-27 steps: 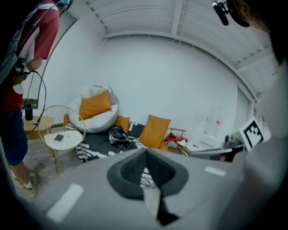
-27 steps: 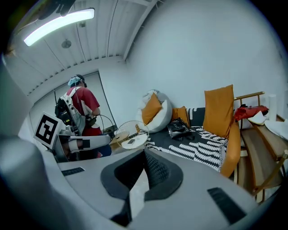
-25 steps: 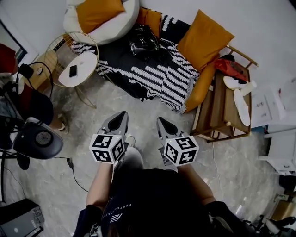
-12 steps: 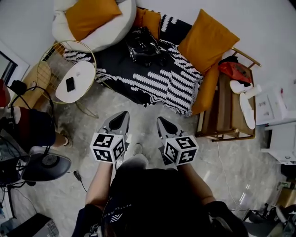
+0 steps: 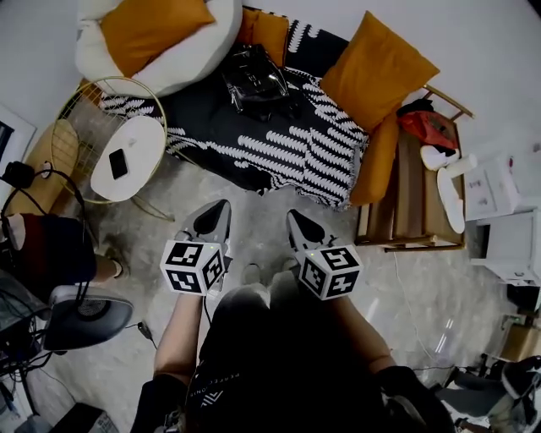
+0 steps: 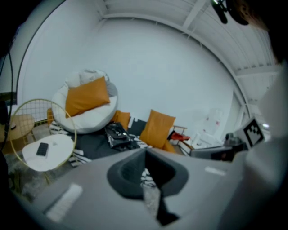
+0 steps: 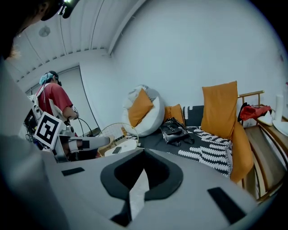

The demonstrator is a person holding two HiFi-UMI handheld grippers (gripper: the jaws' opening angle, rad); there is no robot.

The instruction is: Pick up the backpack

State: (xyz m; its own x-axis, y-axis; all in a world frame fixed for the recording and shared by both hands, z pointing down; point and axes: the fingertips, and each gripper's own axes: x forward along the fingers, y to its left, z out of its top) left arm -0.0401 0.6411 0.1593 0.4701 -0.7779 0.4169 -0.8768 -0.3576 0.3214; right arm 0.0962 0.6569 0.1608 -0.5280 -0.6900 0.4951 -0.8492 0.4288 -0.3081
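The glossy black backpack point(image 5: 254, 80) is seen untouched on the black-and-white patterned sofa cover point(image 5: 279, 152), well apart from the grey left gripper point(image 5: 221, 207) and grey right gripper point(image 5: 293, 218), both pressed together and empty, so reach, grasp and lift are judged undone.

glossy backpack point(image 5: 254, 80), wooden side table point(image 5: 412, 193)

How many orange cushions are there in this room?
4. One orange cushion lies on the white beanbag; a small cushion sits behind the black backpack; a large cushion stands right of it; a fourth cushion hangs lower. More may be hidden.
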